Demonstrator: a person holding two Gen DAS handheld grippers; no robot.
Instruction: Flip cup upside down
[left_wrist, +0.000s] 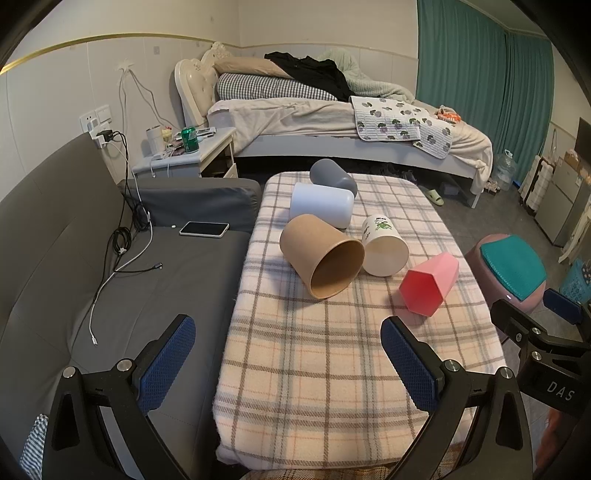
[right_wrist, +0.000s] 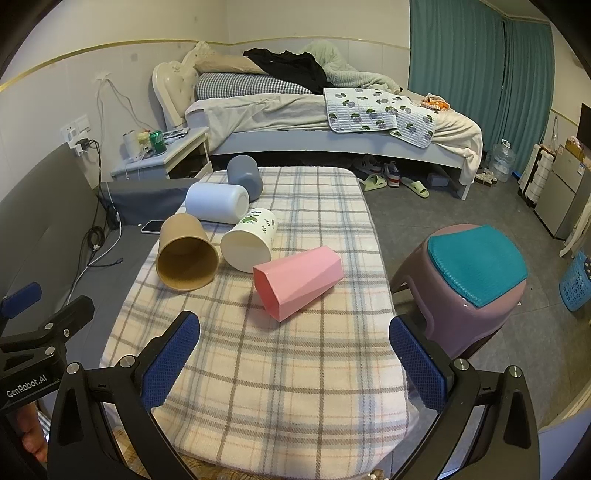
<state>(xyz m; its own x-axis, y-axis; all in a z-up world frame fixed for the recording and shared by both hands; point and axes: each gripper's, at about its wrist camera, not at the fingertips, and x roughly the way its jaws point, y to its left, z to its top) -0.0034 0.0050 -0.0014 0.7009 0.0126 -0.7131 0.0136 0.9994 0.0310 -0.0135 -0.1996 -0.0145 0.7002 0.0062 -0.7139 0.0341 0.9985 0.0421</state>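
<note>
Several cups lie on their sides on a plaid-covered table (left_wrist: 332, 369) (right_wrist: 288, 387): a brown paper cup (left_wrist: 319, 254) (right_wrist: 184, 254), a white printed cup (left_wrist: 384, 245) (right_wrist: 251, 240), a pink faceted cup (left_wrist: 430, 282) (right_wrist: 299, 282), a pale white cup (left_wrist: 321, 205) (right_wrist: 218, 203) and a grey cup (left_wrist: 332, 177) (right_wrist: 243, 177). My left gripper (left_wrist: 288, 332) is open and empty above the table's near end. My right gripper (right_wrist: 295, 330) is open and empty, just short of the pink cup.
A grey sofa (left_wrist: 74, 258) with a phone (left_wrist: 204, 229) and cables lies left of the table. A purple stool (right_wrist: 472, 280) with a teal cushion stands to the right. A bed (left_wrist: 332, 122) and a nightstand (left_wrist: 188, 155) stand behind.
</note>
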